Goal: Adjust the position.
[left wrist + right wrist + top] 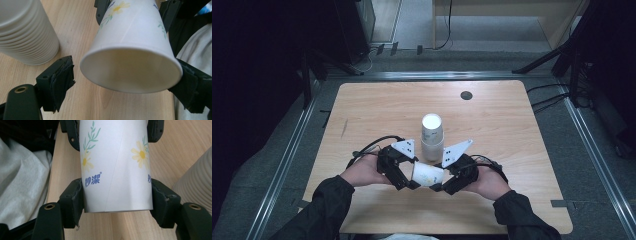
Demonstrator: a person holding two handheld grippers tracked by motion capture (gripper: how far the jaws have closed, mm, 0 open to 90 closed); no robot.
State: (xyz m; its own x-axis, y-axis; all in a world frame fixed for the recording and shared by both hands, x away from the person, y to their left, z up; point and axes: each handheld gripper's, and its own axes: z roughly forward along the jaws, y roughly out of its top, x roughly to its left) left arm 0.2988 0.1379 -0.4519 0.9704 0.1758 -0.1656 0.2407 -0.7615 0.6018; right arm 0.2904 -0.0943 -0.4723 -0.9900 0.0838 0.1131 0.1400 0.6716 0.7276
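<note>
Here, right gripper (117, 202) jaws clamped on paper cup (428, 174), left gripper (127, 82) jaws apart, cup stack (432, 136) just behind.

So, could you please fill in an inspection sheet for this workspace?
Surface: wooden table, dark round insert near far edge.
Job's things: flowered paper cup lying sideways between both grippers; stack of white cups upright behind it.
Clutter: nothing seen.
Grippers: right gripper shut on the cup's base end; left gripper open around its rim, left pad apart.
Cables: cable trails from left gripper.
Surroundings: grey floor, metal rails.
</note>
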